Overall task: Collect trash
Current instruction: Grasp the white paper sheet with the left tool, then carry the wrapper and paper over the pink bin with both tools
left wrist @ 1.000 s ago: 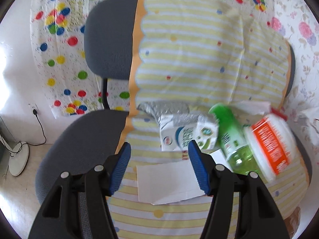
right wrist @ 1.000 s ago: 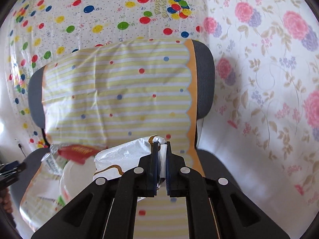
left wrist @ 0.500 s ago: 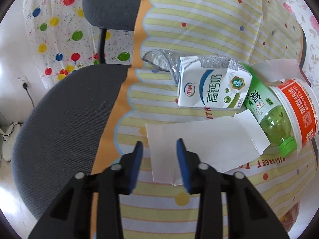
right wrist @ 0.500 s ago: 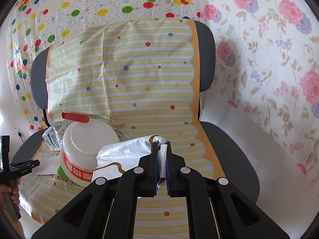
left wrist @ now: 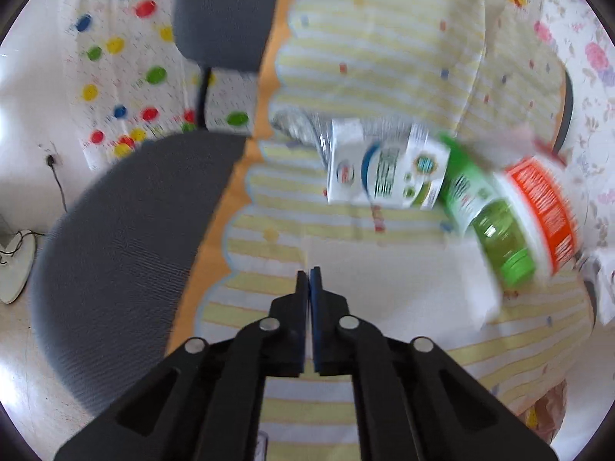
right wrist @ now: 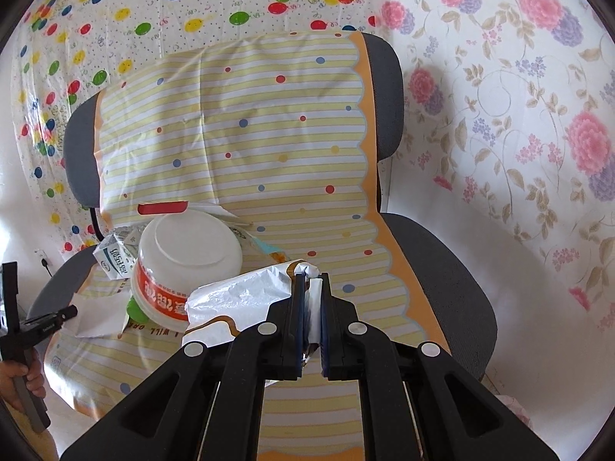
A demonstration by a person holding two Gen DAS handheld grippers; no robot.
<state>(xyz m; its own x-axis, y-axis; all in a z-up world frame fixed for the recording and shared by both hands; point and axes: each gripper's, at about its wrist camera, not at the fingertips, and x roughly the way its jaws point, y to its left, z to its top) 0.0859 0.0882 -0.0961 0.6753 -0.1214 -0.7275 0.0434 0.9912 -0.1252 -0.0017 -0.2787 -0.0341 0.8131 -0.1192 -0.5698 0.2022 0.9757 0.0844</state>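
Observation:
Trash lies on a chair seat covered by a striped sheet (left wrist: 346, 61). My left gripper (left wrist: 309, 273) is shut on the left edge of a white paper sheet (left wrist: 399, 288) lying flat on the seat. Behind it are a white milk carton (left wrist: 384, 171), a green bottle (left wrist: 488, 223) and a white tub with an orange label (left wrist: 546, 207). My right gripper (right wrist: 310, 280) is shut on the rim of a white plastic bag (right wrist: 238, 296), held above the seat. The tub (right wrist: 184, 261) and carton (right wrist: 113, 259) show to its left.
A crumpled silver wrapper (left wrist: 296, 126) lies behind the carton. The grey chair back (left wrist: 223, 11) and seat edge (left wrist: 127, 211) are bare on the left. Patterned sheets hang on the wall (right wrist: 519, 115). A fan base (left wrist: 15, 269) stands on the floor.
My left gripper went from wide open to shut, dropping onto the left edge of the paper sheet. My right gripper keeps its hold on the bag and has tilted down toward the seat.

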